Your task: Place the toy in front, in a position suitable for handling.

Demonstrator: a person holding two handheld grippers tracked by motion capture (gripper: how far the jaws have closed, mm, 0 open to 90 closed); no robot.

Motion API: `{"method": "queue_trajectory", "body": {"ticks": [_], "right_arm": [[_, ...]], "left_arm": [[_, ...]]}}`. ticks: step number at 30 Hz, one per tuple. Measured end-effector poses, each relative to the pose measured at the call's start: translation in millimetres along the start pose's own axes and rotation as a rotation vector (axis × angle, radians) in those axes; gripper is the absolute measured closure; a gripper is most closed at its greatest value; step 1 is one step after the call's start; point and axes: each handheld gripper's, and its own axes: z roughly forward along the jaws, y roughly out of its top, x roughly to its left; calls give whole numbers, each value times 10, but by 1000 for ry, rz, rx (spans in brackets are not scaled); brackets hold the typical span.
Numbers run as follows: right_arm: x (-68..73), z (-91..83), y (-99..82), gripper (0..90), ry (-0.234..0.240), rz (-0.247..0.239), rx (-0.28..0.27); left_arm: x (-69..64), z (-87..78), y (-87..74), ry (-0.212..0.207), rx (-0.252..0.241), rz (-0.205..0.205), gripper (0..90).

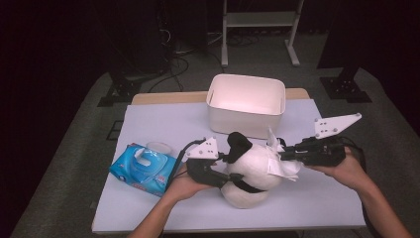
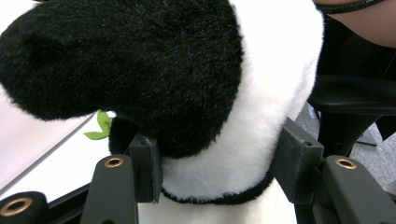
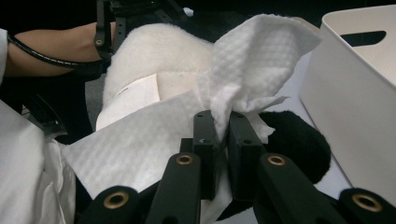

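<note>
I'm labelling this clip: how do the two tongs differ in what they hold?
The left tongs stand part open, clamped around the black-and-white plush panda toy; the right tongs are nearly shut, pinching a thin white embossed paper wipe. Left grips from the toy's left, right from its right. Both are black and hand-held.

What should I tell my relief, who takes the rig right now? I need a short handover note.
Left tool: clamped on the plush panda, holding it steady on the table.
Right tool: shut on a white wipe, pressed against the panda's white side.
Wipe pack lies at the left; white bin stands behind the panda.
Done: wipe in hand, panda gripped.
Left, probably: wipe the panda, then perhaps drop the wipe in the bin.
</note>
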Motion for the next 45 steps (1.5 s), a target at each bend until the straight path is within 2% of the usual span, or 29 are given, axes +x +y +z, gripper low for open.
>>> {"method": "queue_trajectory", "body": {"ticks": [4, 7, 9, 11, 12, 15, 16, 17, 19, 21, 23, 26, 32, 35, 37, 42, 45], "right_arm": [[45, 60, -12, 827, 21, -6, -20], [54, 136, -33, 826, 26, -11, 18], [40, 141, -37, 826, 22, -14, 22], [31, 104, -1, 827, 41, -4, -22], [45, 104, 39, 827, 46, -14, -30], [131, 148, 180, 826, 52, -56, -21], [131, 148, 180, 826, 52, -56, -21], [175, 155, 234, 826, 56, -76, -21], [182, 158, 219, 826, 39, -84, 1], [160, 148, 141, 826, 26, -73, 23], [119, 124, 18, 826, 31, -45, 18], [85, 77, -111, 826, 23, -15, 15], [48, -25, -364, 826, 24, 25, -19], [30, -40, -460, 826, 37, 43, -34], [26, -43, -503, 826, 44, 46, -31], [15, -46, -571, 826, 38, 51, -14], [6, -33, -619, 826, 41, 59, -10]], "left_arm": [[-4, -125, 64, 13, -6, 23, 431], [11, -153, 86, 10, 31, 24, 429], [7, -136, 86, 4, 26, 22, 430], [-9, -70, 115, -4, 42, 40, 430], [-26, -19, 136, -7, 50, 45, 429], [-45, 120, 201, -14, 77, 54, 423], [-45, 120, 201, -14, 77, 54, 419], [-28, 192, 222, -13, 95, 47, 411], [-15, 234, 217, -17, 105, 42, 393], [-17, 266, 193, -22, 105, 35, 353], [-24, 280, 165, -26, 101, 32, 322], [-33, 265, 123, -9, 131, 36, 292], [24, 225, -41, -9, 170, -5, 235], [96, 244, -93, 9, 191, -31, 177], [155, 255, -126, -17, 184, -65, 164], [173, 311, -170, -61, 204, -76, 164], [167, 360, -199, -66, 201, -77, 187]]}}
